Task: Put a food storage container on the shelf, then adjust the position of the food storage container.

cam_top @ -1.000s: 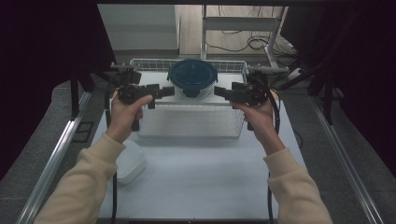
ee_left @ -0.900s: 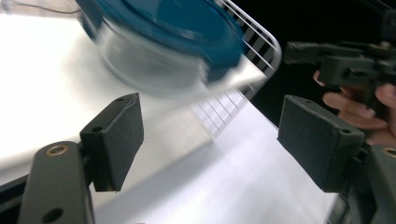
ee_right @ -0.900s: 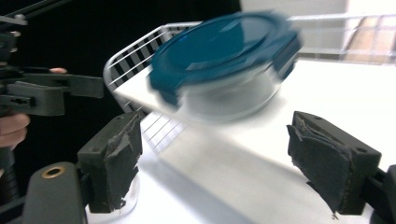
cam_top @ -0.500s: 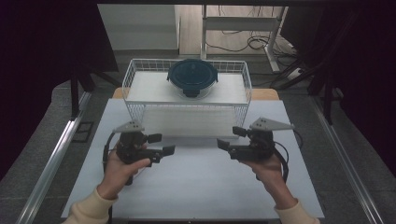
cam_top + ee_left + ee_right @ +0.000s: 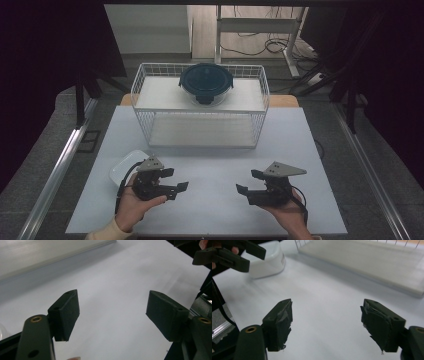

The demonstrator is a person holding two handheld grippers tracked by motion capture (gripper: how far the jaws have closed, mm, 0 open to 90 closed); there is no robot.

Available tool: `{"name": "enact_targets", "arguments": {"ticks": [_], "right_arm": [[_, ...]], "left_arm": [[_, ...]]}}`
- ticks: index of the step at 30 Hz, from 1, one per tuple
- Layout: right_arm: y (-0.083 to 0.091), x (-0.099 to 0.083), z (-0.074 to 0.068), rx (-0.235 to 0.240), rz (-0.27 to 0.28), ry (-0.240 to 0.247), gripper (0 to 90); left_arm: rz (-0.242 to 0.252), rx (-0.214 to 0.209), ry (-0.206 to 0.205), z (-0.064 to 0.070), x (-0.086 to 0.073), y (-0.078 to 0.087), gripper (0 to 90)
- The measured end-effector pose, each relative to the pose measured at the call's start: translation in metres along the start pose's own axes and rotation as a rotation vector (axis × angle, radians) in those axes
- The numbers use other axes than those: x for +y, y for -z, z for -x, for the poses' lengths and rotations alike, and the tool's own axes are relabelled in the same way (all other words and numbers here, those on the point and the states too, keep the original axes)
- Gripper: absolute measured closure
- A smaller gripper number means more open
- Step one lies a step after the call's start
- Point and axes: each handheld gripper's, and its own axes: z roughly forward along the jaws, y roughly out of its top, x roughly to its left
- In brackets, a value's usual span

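Tongs rest low over the near counter [image 5: 210, 210] in the high view: left tongs [image 5: 176, 181] and right tongs [image 5: 246, 183], both spread wide and empty. The lidded container [image 5: 206, 82] sits on the top shelf of the wire rack [image 5: 200, 120], well apart from both, so the placing looks done. A white dish [image 5: 125, 167] lies just beside the left hand [image 5: 132, 205].

Left gripper view: pads [image 5: 65, 312] apart over bare white counter.

Right gripper view: worn pads [image 5: 279, 322] apart, the dish and rack beyond. Dark surroundings, cables on the floor.
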Motion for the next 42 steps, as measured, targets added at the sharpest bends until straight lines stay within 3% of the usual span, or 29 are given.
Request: {"name": "enact_targets", "arguments": {"ticks": [5,9,20,25,29,32,37,42], "right_arm": [[-0.005,-0.008,0.0,0.016,-0.022,0.008,27.0],[-0.005,-0.009,0.0,0.015,-0.024,0.008,27.0],[-0.004,-0.009,0.002,0.011,-0.03,0.011,26.5],[-0.002,-0.012,0.004,0.006,-0.039,0.002,26.5],[0.001,-0.013,0.007,-0.004,-0.033,-0.019,26.5],[0.002,-0.013,0.009,-0.009,-0.027,-0.028,26.4],[0.002,-0.014,0.009,-0.008,-0.037,-0.034,26.3],[0.002,-0.014,0.012,0.022,-0.035,-0.078,26.2]], "left_arm": [[-0.017,0.034,-0.016,0.001,-0.005,-0.002,26.2],[0.014,0.071,-0.031,0.002,-0.006,0.002,27.1],[0.024,0.068,-0.006,-0.001,-0.009,0.014,26.7],[0.037,0.066,-0.002,-0.003,-0.004,0.027,26.3],[0.064,0.078,0.012,-0.013,0.005,0.049,26.0],[0.079,0.119,0.018,-0.024,0.012,0.069,25.9],[0.098,0.205,0.056,-0.053,0.018,0.1,26.2],[0.1,0.272,0.12,-0.088,0.014,0.115,30.8]]}}
